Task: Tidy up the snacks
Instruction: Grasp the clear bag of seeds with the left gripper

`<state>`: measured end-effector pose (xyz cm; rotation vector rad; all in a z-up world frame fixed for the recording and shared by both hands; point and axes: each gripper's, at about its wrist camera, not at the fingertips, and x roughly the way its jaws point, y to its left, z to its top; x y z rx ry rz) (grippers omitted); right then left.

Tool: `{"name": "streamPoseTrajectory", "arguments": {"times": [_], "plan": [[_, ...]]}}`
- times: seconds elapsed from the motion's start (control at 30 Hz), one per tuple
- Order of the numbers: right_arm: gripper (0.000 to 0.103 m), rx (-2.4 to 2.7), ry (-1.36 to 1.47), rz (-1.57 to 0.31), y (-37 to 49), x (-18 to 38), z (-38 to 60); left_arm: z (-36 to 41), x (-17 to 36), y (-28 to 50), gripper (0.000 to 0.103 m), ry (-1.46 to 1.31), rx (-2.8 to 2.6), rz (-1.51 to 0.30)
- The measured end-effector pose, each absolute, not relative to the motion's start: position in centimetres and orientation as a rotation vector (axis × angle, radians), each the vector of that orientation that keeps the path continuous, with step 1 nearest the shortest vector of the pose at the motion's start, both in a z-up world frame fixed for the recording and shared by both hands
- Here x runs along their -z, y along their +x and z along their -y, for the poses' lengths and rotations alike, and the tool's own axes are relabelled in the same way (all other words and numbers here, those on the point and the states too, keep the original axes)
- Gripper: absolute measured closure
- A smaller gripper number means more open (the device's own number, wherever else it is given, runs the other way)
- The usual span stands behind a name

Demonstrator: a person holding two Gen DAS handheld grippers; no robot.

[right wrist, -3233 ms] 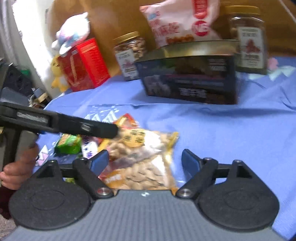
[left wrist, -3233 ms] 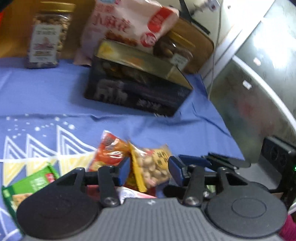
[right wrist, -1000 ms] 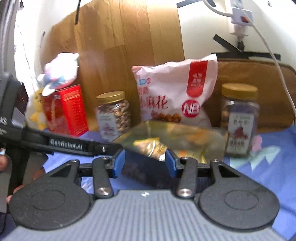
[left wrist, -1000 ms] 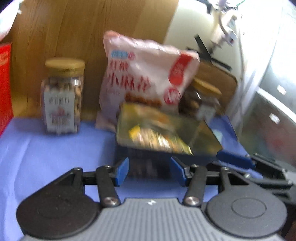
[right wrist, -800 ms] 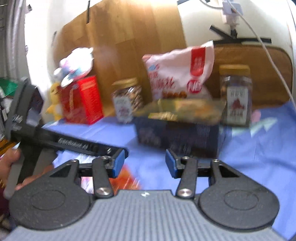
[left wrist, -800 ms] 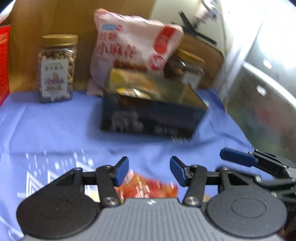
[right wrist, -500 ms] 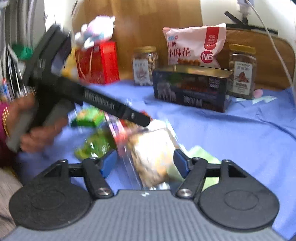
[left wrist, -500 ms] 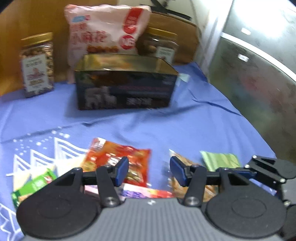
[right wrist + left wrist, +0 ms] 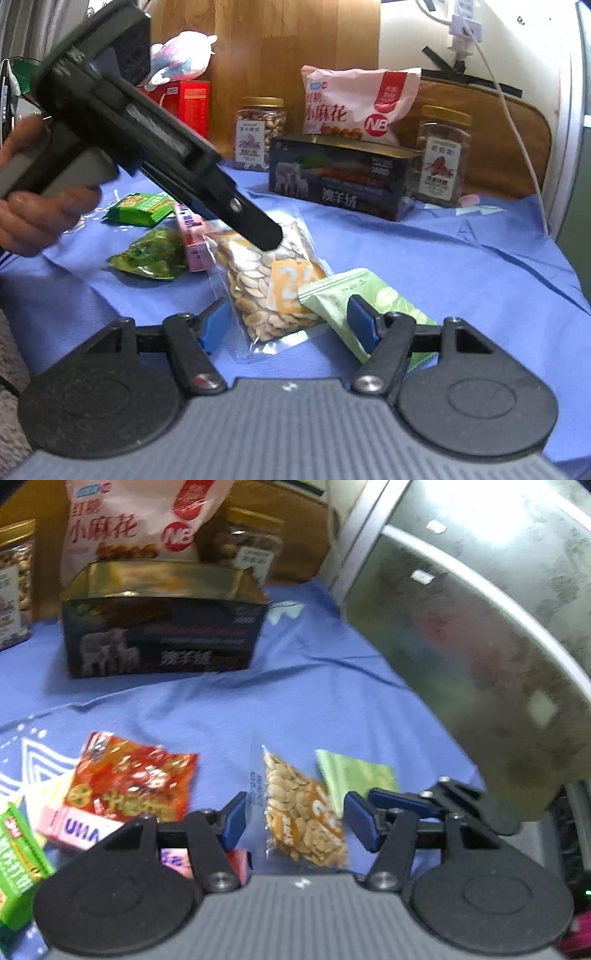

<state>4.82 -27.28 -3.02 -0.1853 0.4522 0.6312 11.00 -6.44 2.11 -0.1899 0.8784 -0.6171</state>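
The right gripper (image 9: 290, 325) hangs over the near end of a clear bag of pumpkin seeds (image 9: 266, 280) lying flat on the blue cloth (image 9: 443, 266). Its fingers stand apart with that end of the bag framed between them, pressing nothing. The right-hand finger (image 9: 362, 325) sits over a pale green packet (image 9: 354, 291), which overlaps the seed bag's right edge.

The left gripper (image 9: 293, 819) comes at the same bag (image 9: 303, 812) from its other end. Its fingers have just been opening, and the bag lies in the gap between them, untouched by either pad. In the right wrist view its black tip (image 9: 266, 232) hovers over the bag's far half, with a hand (image 9: 33, 218) on the handle.

Left of the bag lie a pink box (image 9: 194, 240), a dark green pouch (image 9: 151, 254), a bright green packet (image 9: 144, 203) and a red-orange packet (image 9: 129, 779).

Farther back stands a dark tin box (image 9: 340, 181), open at the top. Behind it are two nut jars (image 9: 258, 133) and a big pink-white snack bag (image 9: 354, 103), with a red box (image 9: 184, 103) at far left.
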Motion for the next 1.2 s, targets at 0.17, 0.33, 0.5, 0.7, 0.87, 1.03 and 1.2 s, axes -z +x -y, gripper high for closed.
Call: {"name": "streamPoseTrajectory", "arguments": {"times": [0.17,0.33,0.5,0.7,0.87,1.03,1.2], "plan": [[0.028,-0.591,-0.135,-0.438,5.3,3.1,28.0,7.4,-0.8,12.1,0.044,-0.203,0.617,-0.919],[0.024,-0.583,-0.080,-0.418,4.6,2.7,29.1,8.0,0.6,12.8,0.093,-0.167,0.516,-0.936],[0.025,-0.704,0.004,-0.476,3.6,2.0,30.5,7.0,0.4,13.3,0.100,-0.211,0.485,-0.938],[0.025,-0.688,0.200,-0.646,6.0,3.4,32.4,7.0,0.5,13.5,0.100,-0.259,0.542,-0.959],[0.025,-0.693,0.273,-0.652,7.4,3.8,31.5,6.8,-0.2,13.3,0.076,-0.315,0.596,-0.930],[0.025,-0.701,0.289,-0.621,7.3,3.9,31.7,7.1,-0.4,13.5,0.067,-0.354,0.666,-0.925],[0.025,-0.700,0.294,-0.593,6.9,4.0,31.9,8.2,0.8,14.0,0.081,-0.308,0.629,-0.959]]}}
